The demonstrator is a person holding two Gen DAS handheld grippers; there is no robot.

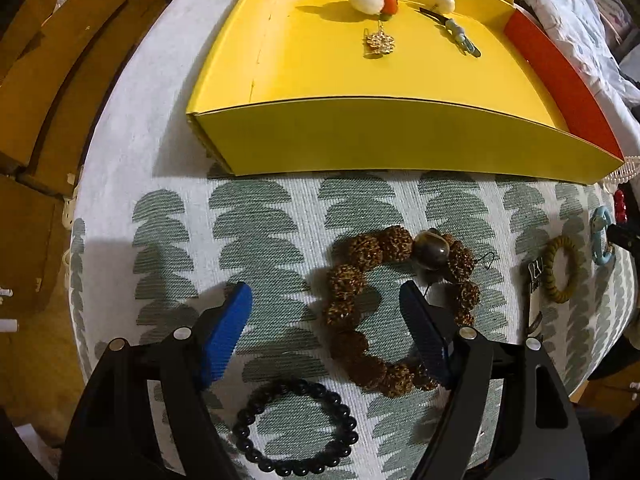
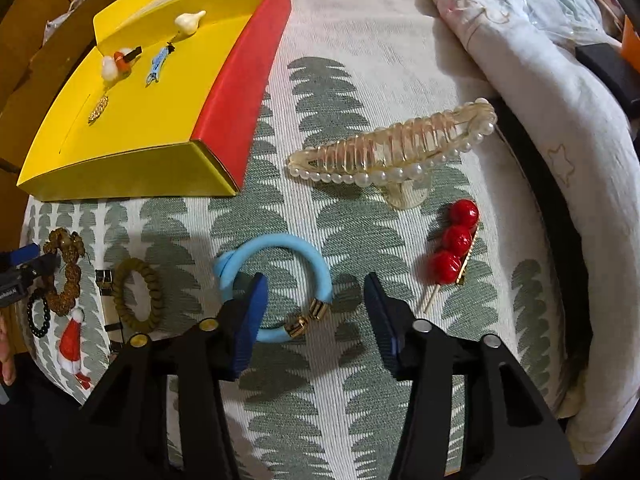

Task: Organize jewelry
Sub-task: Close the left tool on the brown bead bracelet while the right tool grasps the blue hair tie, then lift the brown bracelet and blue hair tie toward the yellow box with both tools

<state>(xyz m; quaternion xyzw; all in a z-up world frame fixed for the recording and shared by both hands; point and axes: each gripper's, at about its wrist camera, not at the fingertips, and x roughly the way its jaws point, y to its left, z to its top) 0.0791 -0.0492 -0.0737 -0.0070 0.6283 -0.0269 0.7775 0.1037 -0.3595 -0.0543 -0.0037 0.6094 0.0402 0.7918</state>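
The left gripper [image 1: 326, 304] hangs spread over the rough brown seed-bead bracelet [image 1: 352, 280]; the right gripper [image 2: 316, 300], jaws apart, straddles the pale-blue fabric hair tie [image 2: 280, 252] on the patterned cloth [image 2: 320, 400].

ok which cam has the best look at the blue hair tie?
Right wrist. The blue hair tie lies whole on the cloth, gold clasp visible, by the open right gripper. The left wrist view shows only a sliver of it at the right edge.

Left wrist view close above patterned cloth [image 1: 256, 216], facing yellow box [image 1: 360, 136], right wrist view further right, both sharing box and brown bead bracelet [image 1: 360, 300].
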